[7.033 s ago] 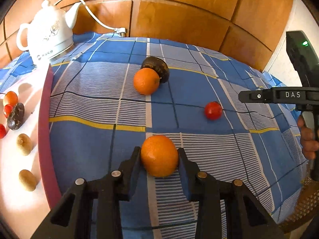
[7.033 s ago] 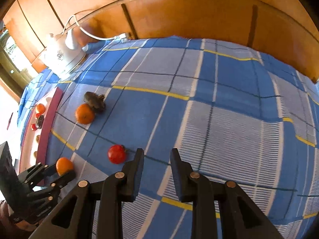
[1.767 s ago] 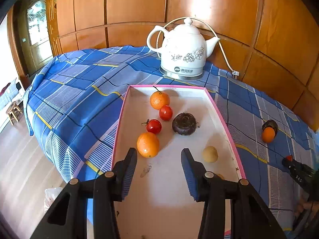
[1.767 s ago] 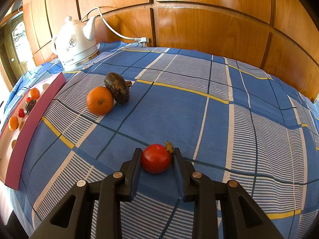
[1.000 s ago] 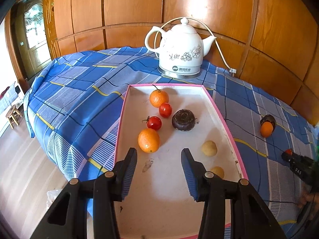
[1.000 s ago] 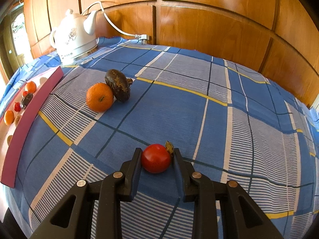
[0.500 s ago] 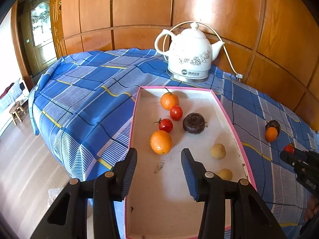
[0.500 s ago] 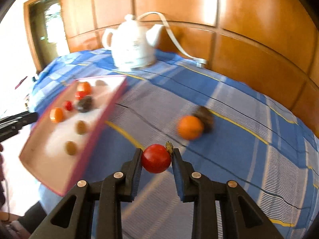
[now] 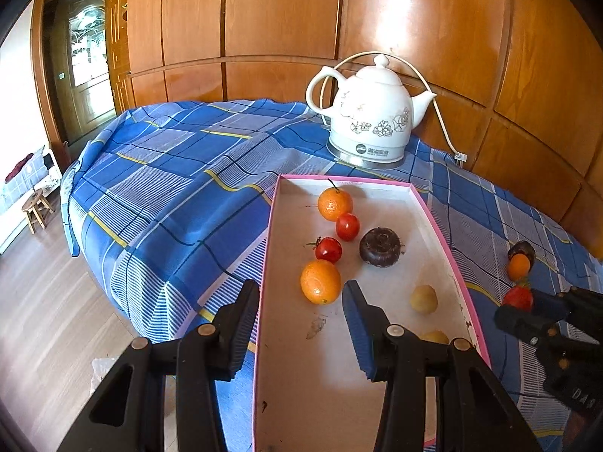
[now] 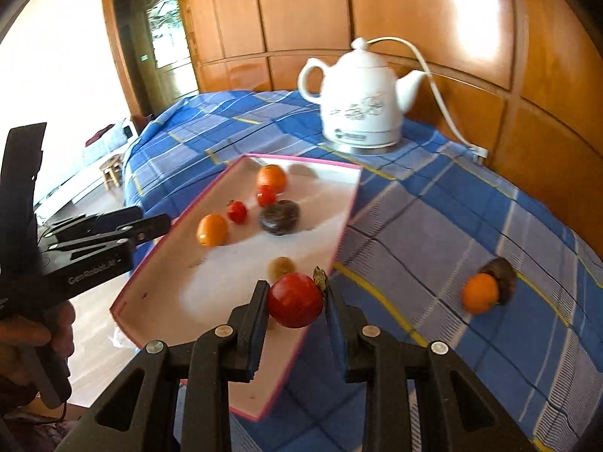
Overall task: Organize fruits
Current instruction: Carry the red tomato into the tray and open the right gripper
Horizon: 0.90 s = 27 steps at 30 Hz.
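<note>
Right tool (image 10: pixel 296 303) carried tomato (image 10: pixel 296 300) to tray's (image 10: pixel 348 209) edge.

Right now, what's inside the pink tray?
The tray holds two oranges, two tomatoes, one dark fruit and two small tan fruits. The left hand-held gripper covers part of its near end.

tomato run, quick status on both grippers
Right gripper shut on tomato, over tray edge. Left gripper open, empty. Nothing in the way.

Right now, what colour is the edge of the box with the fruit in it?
Pink. The box has a pink rim and a white inside, clearest in the left wrist view.
</note>
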Tool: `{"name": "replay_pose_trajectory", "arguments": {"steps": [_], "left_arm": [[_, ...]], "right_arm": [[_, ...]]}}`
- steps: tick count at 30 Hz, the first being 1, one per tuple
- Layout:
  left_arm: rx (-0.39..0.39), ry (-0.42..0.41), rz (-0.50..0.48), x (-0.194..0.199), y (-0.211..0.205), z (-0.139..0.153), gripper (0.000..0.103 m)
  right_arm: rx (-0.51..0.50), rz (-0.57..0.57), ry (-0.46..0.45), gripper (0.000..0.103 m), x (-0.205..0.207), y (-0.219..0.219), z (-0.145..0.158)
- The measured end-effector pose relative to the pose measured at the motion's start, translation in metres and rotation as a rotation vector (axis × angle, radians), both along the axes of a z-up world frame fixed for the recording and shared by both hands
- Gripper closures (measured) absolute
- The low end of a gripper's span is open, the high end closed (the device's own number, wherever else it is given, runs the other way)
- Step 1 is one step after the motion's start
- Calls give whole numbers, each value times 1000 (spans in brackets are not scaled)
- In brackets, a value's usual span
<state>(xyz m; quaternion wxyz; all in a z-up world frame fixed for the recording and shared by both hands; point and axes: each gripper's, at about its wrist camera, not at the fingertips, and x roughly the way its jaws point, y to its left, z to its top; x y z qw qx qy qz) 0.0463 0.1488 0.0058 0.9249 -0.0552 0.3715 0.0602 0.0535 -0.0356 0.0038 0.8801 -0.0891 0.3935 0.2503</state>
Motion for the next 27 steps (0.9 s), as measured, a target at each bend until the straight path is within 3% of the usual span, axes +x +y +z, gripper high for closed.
{"name": "replay_pose_trajectory", "arguments": {"steps": [14,27], "left_arm": [[-17,9,33,4,13,-5,56],[-38,18,64,8,26,-9,56]], "right_arm": [[-31,73,-7,74,14,43,-6],[-65,73,62,74,46,66,-26]]}}
